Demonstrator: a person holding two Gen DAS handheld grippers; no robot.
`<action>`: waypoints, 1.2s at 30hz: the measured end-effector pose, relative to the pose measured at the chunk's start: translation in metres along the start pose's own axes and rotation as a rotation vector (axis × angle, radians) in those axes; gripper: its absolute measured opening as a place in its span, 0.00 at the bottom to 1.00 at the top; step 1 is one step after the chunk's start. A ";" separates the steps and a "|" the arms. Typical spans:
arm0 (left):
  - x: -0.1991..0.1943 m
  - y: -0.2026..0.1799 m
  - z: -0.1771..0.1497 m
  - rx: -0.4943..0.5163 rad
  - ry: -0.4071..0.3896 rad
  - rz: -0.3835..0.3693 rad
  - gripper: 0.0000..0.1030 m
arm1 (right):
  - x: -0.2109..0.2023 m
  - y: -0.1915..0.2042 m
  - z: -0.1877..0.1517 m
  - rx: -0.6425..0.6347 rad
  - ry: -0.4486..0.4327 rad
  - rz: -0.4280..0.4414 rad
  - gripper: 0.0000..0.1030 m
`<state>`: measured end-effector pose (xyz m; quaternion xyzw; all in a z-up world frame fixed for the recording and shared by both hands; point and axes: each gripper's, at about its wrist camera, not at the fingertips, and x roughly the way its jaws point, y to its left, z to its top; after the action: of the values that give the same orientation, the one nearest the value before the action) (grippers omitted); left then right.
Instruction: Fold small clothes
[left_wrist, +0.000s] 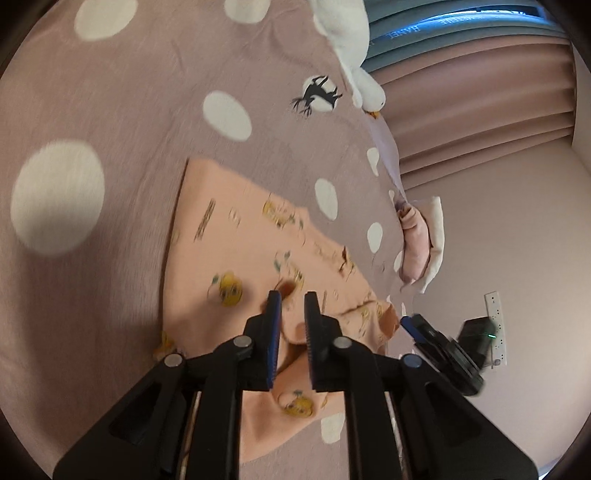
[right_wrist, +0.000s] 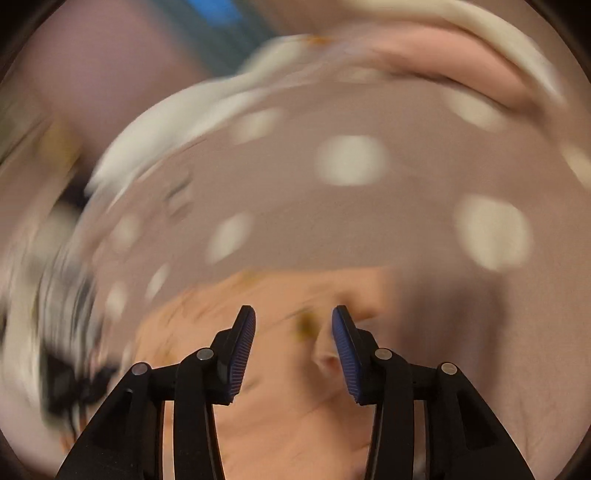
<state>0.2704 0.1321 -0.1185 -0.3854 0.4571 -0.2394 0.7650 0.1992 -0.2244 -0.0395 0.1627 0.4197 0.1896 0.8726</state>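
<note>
Both sets of jaws stand apart with nothing clamped between them. The left gripper (left_wrist: 292, 295) shows only a narrow gap, and the peach garment (left_wrist: 258, 258) lies beneath that gap, its cloth not pinched. The right gripper (right_wrist: 293, 314) is open wider, hanging over a raised fold of the same peach garment (right_wrist: 288, 387); that view is badly smeared, so contact cannot be told.

The garment lies partly folded on the bed (left_wrist: 129, 129), on its pink spotted cover. By the look of it, a fold has just been laid down and let go. The next move would call for picking a fresh edge or corner and carrying it across.

Both grippers point downward at a slant, side by side over the garment's near end.

A stack of folded clothes (left_wrist: 419, 243) sits at the bed's edge, with a white plush toy (left_wrist: 351, 40) farther off.
</note>
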 end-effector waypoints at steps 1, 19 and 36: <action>0.001 0.001 -0.005 -0.001 0.001 0.002 0.11 | 0.006 0.030 -0.007 -0.112 0.037 0.033 0.43; -0.007 -0.002 -0.056 0.259 0.119 0.201 0.33 | 0.134 0.201 -0.047 -0.657 0.325 -0.063 0.43; -0.006 0.016 -0.058 0.219 0.105 0.179 0.06 | 0.118 0.225 0.028 -0.664 0.126 -0.047 0.05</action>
<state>0.2162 0.1245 -0.1451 -0.2444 0.5002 -0.2384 0.7958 0.2457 0.0238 -0.0021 -0.1521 0.3919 0.3052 0.8545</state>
